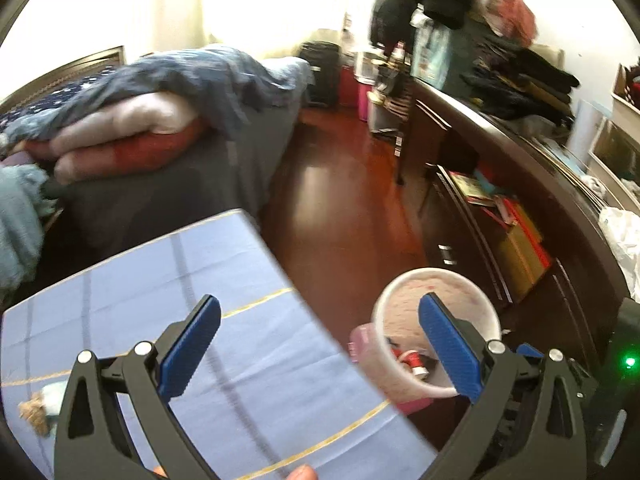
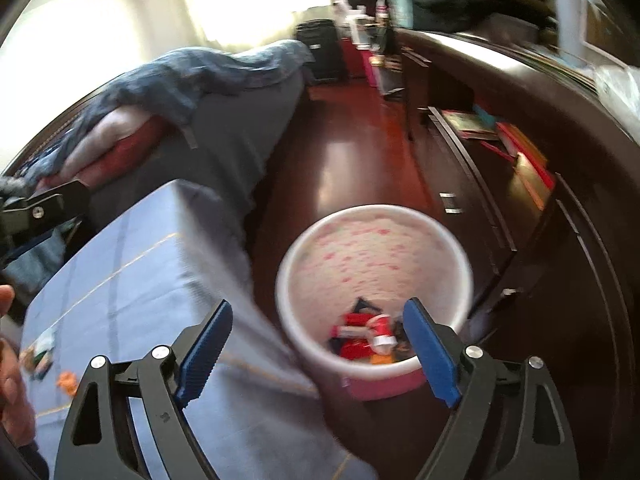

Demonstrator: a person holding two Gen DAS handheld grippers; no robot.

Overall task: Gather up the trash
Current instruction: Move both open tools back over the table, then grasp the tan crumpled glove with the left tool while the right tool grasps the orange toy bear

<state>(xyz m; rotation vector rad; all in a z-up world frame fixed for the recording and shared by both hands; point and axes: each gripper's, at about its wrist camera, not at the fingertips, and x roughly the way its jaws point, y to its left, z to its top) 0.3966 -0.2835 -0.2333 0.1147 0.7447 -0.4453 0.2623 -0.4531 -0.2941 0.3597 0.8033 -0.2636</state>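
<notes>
Glossy wooden floor [image 2: 352,160]; seemingly plastic bin [image 2: 372,264]

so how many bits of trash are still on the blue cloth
3 visible: a packet near the tablecloth's left edge, an orange scrap just below it, a small dark piece between them. More may be hidden.

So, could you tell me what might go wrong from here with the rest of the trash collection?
1. Scraps lie on the blue cloth near its left edge; a careless grab might bunch the cloth or knock them off.
2. The bin stands on the floor right by the table's edge, so a swinging claw could tip it.
3. Both views are blurred, so aim may suffer.
</notes>
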